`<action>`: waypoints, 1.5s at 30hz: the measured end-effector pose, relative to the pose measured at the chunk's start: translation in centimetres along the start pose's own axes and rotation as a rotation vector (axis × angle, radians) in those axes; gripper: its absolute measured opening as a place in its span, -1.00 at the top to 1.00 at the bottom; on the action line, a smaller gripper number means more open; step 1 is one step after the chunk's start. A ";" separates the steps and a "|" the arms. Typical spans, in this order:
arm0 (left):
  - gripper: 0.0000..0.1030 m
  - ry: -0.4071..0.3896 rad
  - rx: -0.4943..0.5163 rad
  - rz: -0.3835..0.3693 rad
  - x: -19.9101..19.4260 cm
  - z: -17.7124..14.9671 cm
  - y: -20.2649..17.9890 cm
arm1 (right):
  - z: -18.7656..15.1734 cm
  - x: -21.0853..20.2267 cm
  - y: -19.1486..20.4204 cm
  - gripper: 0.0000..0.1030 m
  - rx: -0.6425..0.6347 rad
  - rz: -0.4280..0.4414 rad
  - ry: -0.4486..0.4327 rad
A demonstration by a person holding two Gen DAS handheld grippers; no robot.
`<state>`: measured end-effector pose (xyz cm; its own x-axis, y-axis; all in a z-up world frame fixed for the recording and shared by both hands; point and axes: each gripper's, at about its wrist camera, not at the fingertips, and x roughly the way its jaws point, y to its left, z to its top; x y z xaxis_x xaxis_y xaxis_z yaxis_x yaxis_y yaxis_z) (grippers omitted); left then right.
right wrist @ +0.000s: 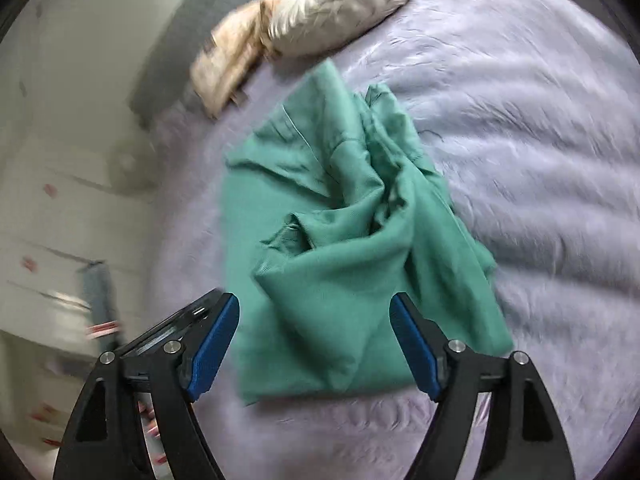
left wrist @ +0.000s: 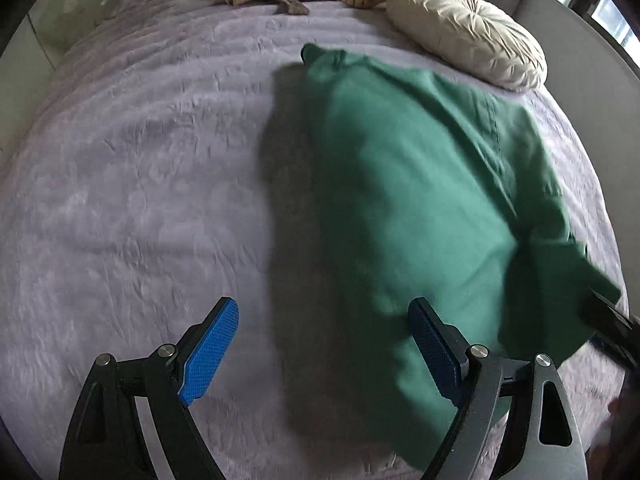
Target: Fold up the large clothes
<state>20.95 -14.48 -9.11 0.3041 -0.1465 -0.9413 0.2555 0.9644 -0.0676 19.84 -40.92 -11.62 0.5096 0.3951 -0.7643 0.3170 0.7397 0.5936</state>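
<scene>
Green garment (right wrist: 344, 248) crumpled on lilac bedspread (right wrist: 540, 160), beside round cushion (left wrist: 468, 32).

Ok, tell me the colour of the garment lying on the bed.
Green garment, plain with no pattern; it shows best in the right wrist view.

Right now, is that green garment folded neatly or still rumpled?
Folded over but rumpled: the green garment lies in a narrow doubled strip on the bedspread, with twisted creases bunched across its top layer.
</scene>
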 end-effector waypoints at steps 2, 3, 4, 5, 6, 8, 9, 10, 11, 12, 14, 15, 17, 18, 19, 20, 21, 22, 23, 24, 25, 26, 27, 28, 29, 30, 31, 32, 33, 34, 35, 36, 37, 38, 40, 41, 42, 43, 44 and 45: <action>-0.70 -0.011 0.023 -0.009 -0.7 -0.3 -0.3 | 0.6 1.0 -0.1 0.88 0.023 -0.028 0.003; -0.70 -0.023 0.043 -0.019 -1.2 -0.4 -0.5 | 0.5 0.5 -0.4 0.87 0.048 -0.015 -0.019; -0.70 -0.035 0.064 -0.023 -1.6 -0.6 -0.7 | 0.0 -0.6 -0.9 0.87 0.070 0.004 -0.064; -0.70 -0.043 0.085 -0.021 -1.7 -0.8 -0.8 | -0.4 -1.8 -1.3 0.88 0.088 0.015 -0.103; -0.70 -0.038 0.103 -0.018 -1.4 -0.8 -1.0 | -0.8 -2.6 -2.0 0.89 0.114 0.013 -0.127; -0.70 -0.017 0.127 -0.021 -0.6 -1.4 -1.2 | -2.3 -3.8 -5.0 0.90 0.232 0.003 -0.144; -0.71 -0.010 0.133 -0.022 0.1 -1.8 -1.2 | -3.1 -3.7 -6.9 0.90 0.308 0.008 -0.131; -0.79 -0.007 0.134 -0.025 0.6 -2.3 -1.1 | -4.3 -3.1 -9.4 0.90 0.410 0.008 -0.106; -0.86 -0.003 0.134 -0.020 1.1 -2.7 -1.1 | -5.1 -2.3 -11.1 0.90 0.474 0.017 -0.082; -0.93 -0.005 0.134 -0.009 1.4 -3.1 -1.0 | -5.7 -1.6 -12.1 0.90 0.504 0.022 -0.064; -0.93 -0.009 0.147 -0.007 1.3 -3.5 -0.9 | -6.6 -0.5 -13.3 0.90 0.528 0.029 -0.034; -0.93 -0.007 0.159 -0.005 1.2 -3.6 -0.9 | -6.8 -0.5 -13.4 0.91 0.527 0.036 -0.032; -0.93 0.001 0.175 -0.002 0.7 -3.6 -0.8 | -6.7 -0.8 -13.3 0.90 0.514 0.047 -0.021; -0.93 0.006 0.180 0.001 0.3 -3.5 -0.8 | -6.6 -1.1 -13.4 0.89 0.509 0.049 -0.013; -0.93 0.008 0.183 0.004 -0.1 -3.4 -0.8 | -6.5 -1.6 -13.3 0.89 0.496 0.047 -0.006; -0.93 0.004 0.185 0.008 -0.6 -3.3 -0.8 | -6.7 -2.6 -13.2 0.84 0.472 0.036 -0.004; -0.93 -0.003 0.184 0.007 -1.0 -3.1 -0.8 | -6.7 -3.6 -12.6 0.80 0.435 0.019 -0.008; -0.93 -0.011 0.179 -0.004 -1.5 -3.0 -0.8 | -6.7 -4.8 -12.0 0.80 0.393 0.005 -0.017; -0.93 -0.013 0.172 -0.016 -1.7 -2.9 -0.9 | -6.4 -5.9 -11.2 0.80 0.342 -0.001 -0.034; -0.93 -0.010 0.164 -0.030 -1.7 -2.8 -1.0 | -5.9 -6.7 -10.3 0.79 0.287 -0.002 -0.053; -0.93 -0.001 0.160 -0.041 -1.6 -2.8 -1.3 | -5.3 -7.3 -9.4 0.77 0.235 -0.005 -0.064; -0.93 0.011 0.161 -0.041 -1.3 -2.9 -1.7 | -4.4 -7.5 -8.2 0.48 0.171 -0.005 -0.066; -0.93 0.023 0.162 -0.036 -0.9 -2.9 -1.8 | -3.6 -7.3 -7.2 -0.04 0.123 -0.014 -0.064; -0.93 0.042 0.169 -0.031 -0.4 -3.2 -2.2 | -3.0 -7.1 -6.2 -0.24 0.075 -0.023 -0.067; -0.93 0.057 0.177 -0.022 0.1 -3.7 -2.6 | -2.3 -6.4 -5.2 -0.25 0.021 -0.033 -0.060; -0.93 0.058 0.178 -0.006 0.6 -4.2 -2.6 | -1.9 -5.8 -4.8 -0.15 -0.002 -0.044 -0.042; -0.93 0.051 0.169 0.001 0.8 -4.7 -2.5 | -1.4 -4.9 -4.3 -0.02 -0.024 -0.064 -0.019; -0.94 0.050 0.142 -0.005 0.9 -5.0 -2.2 | -1.0 -4.0 -4.2 0.33 -0.036 -0.083 0.000; -0.94 0.053 0.122 -0.011 1.0 -5.0 -2.0 | -0.8 -3.0 -4.4 0.59 -0.036 -0.094 0.022; -0.96 0.058 0.105 -0.015 1.1 -5.1 -1.8 | -0.7 -2.1 -4.9 0.66 -0.029 -0.108 0.043; -0.98 0.062 0.094 -0.009 1.1 -5.1 -1.7 | -0.6 -0.9 -5.9 0.68 -0.014 -0.135 0.074; -0.99 0.063 0.092 -0.001 1.2 -5.2 -1.8 | -0.2 0.0 -6.5 0.70 -0.002 -0.147 0.091; -0.99 0.062 0.096 0.008 1.1 -5.3 -2.0 | -0.2 0.6 -7.4 0.72 0.023 -0.142 0.104; -0.99 0.060 0.100 0.019 1.1 -5.4 -2.2 | -0.3 0.9 -8.6 0.80 0.064 -0.118 0.115; -0.99 0.046 0.107 0.048 0.9 -5.7 -2.6 | -0.3 1.0 -9.8 0.81 0.120 -0.073 0.123; -0.99 0.040 0.109 0.064 0.9 -5.8 -2.7 | -0.3 0.8 -10.1 0.81 0.127 -0.063 0.129; -0.99 0.038 0.107 0.072 0.7 -6.0 -2.9 | -0.3 0.7 -10.1 0.81 0.122 -0.061 0.137; -0.99 0.034 0.106 0.081 0.7 -6.1 -2.9 | -0.3 0.6 -10.2 0.81 0.116 -0.060 0.148; -0.99 0.030 0.108 0.089 0.7 -6.2 -3.0 | -0.3 0.5 -10.3 0.80 0.116 -0.056 0.160; -0.99 0.028 0.112 0.101 0.8 -6.3 -3.1 | -0.1 0.3 -10.4 0.79 0.123 -0.051 0.170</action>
<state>14.64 -16.19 -11.73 0.3077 -0.0423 -0.9505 0.3265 0.9430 0.0638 16.64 -48.45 -18.07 0.3516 0.4523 -0.8196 0.4394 0.6934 0.5711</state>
